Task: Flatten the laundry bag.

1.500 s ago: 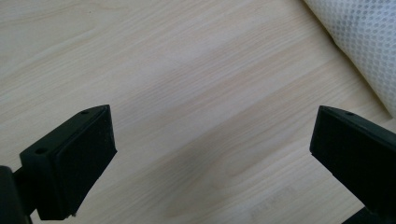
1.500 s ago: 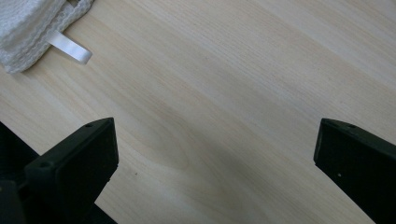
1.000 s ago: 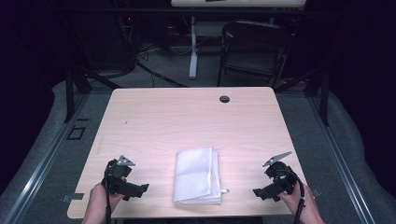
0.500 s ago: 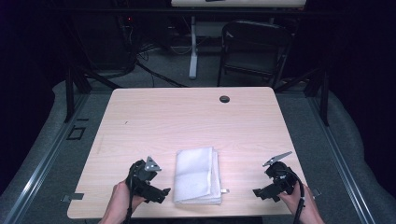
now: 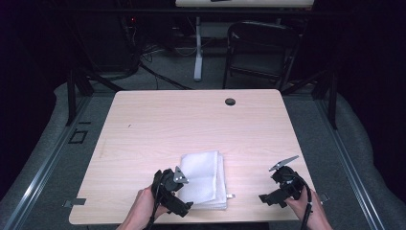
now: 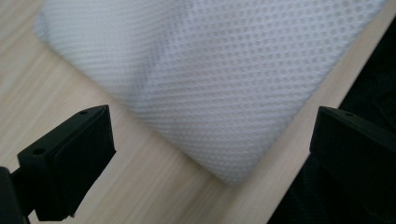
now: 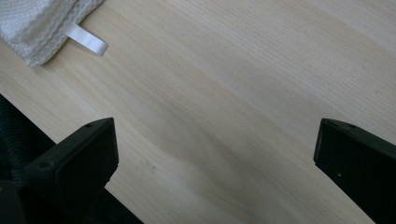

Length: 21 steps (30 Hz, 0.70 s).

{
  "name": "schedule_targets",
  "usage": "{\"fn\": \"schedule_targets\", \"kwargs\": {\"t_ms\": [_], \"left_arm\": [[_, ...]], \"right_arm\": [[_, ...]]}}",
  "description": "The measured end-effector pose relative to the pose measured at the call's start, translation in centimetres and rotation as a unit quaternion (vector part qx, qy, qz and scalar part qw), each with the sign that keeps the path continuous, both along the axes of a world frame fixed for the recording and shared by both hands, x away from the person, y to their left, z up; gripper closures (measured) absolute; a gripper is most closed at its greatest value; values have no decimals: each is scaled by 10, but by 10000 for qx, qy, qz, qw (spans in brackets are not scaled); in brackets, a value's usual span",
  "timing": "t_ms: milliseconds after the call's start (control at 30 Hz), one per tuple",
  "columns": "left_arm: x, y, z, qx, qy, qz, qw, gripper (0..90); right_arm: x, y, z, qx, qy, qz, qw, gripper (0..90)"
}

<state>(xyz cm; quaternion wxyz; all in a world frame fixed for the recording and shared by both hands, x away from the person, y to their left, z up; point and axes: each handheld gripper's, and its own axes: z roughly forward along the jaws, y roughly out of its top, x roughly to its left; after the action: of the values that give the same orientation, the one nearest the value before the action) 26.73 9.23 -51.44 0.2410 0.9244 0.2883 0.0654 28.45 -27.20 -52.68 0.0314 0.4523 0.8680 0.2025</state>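
At six o'clock on the pale wooden surface (image 5: 158, 124), close to the near edge, lies a folded white cloth (image 5: 205, 178), a waffle-textured towel stacked in several layers with a small white loop tag (image 7: 87, 41) sticking out from its lower right corner. It lies flat and neatly squared, and nothing holds it yet.

At about seven o'clock, just beside the cloth's near left corner, sits the left gripper (image 5: 184, 207) in the person's left hand (image 5: 140, 214). Its jaws stand wide apart; in the left gripper view the cloth's corner (image 6: 219, 88) points down between them, so the corner is framed but not pinched. At five o'clock, well apart from the cloth, the right gripper (image 5: 267, 199) rests low over bare wood in the right hand (image 5: 306, 212), its jaws likewise spread with nothing between them; the right gripper view catches the cloth's tagged corner off at its ten o'clock.

Judging by this, the work on the cloth is at its very start: the left side has lined up on a corner, the grasp itself is not made, and the right side has not closed in. What remains looks like nearly everything: taking hold, then lifting, unfolding or moving the cloth, whichever is meant.

No container stands on the surface. The other thing on it is a small dark round grommet (image 5: 230, 101) at twelve o'clock near the far edge, well apart from the cloth.
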Motion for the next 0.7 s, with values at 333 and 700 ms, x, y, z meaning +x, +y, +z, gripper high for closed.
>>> {"fn": "schedule_targets", "kwargs": {"t_ms": [333,700], "left_arm": [[-1,-25,-2,-20,-2,-254,9997,1],[-3,-61,-4,116,-183,-455,9987,4]], "right_arm": [[0,2,-4,114,14,-38,9999,0],[2,0,-2,-50,155,95,9998,0]]}}
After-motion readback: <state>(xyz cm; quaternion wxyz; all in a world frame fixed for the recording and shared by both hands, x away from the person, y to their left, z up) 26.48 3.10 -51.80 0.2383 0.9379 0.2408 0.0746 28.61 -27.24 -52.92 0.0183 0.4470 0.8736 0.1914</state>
